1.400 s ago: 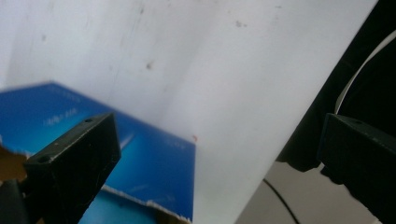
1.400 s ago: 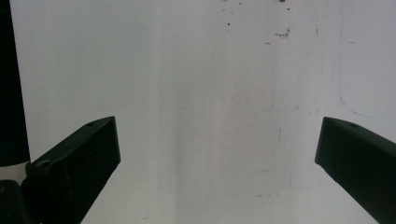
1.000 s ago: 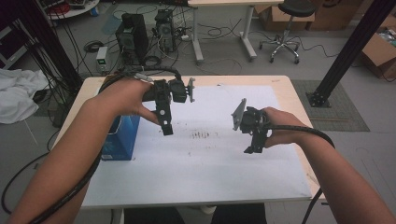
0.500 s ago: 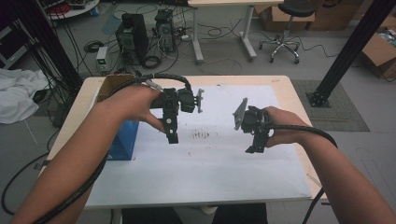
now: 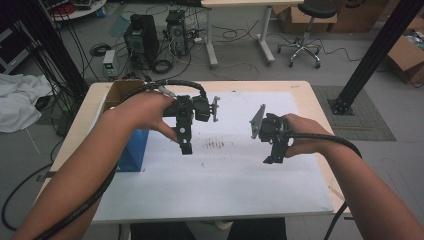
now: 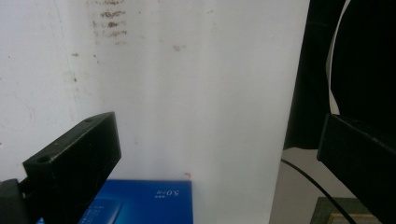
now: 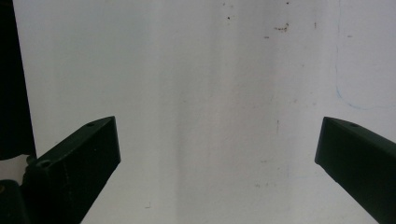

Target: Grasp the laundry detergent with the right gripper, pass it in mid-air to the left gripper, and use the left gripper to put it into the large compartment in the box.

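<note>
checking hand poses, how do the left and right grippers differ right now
The left gripper hangs nearer the blue box; the right gripper hangs over bare white sheet. The left gripper view takes in the box, the right gripper view plain sheet. Both are open, empty and point down.

A blue box (image 5: 132,150) lies flat at the left edge of the white sheet (image 5: 225,175), just beside the left forearm.
</note>
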Demonstrator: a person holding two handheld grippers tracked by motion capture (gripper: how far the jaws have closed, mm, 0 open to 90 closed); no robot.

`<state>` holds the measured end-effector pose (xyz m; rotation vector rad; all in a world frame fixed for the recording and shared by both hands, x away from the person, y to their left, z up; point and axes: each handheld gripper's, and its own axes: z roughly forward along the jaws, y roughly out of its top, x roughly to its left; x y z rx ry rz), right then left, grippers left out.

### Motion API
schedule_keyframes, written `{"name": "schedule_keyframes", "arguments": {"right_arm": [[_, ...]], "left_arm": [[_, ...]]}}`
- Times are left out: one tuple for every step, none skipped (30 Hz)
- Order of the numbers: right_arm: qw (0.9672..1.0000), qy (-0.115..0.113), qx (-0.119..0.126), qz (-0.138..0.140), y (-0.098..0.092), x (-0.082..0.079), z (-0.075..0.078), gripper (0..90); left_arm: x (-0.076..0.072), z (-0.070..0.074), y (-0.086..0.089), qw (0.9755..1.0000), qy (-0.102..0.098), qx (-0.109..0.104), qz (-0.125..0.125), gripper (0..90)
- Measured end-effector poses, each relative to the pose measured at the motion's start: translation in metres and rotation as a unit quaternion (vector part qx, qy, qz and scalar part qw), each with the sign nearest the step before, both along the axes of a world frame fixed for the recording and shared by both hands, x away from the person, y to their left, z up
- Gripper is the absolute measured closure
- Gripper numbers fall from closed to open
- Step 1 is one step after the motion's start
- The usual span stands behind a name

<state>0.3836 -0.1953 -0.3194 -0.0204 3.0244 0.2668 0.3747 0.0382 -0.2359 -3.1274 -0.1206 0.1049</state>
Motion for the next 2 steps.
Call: {"name": "schedule_keyframes", "arguments": {"right_arm": [[1.0,-0.001,0.0,0.0,0.0003,-0.0001,0.0003,0.0],[1.0,-0.002,-0.001,0.001,0.0005,0.0001,0.0007,0.0]], "left_arm": [[-0.0001,0.0001,0.0,1.0,0.0,0.001,0.001,0.1],[-0.0003,-0.0007,0.0,1.0,0.001,-0.002,0.0,0.1]]}}
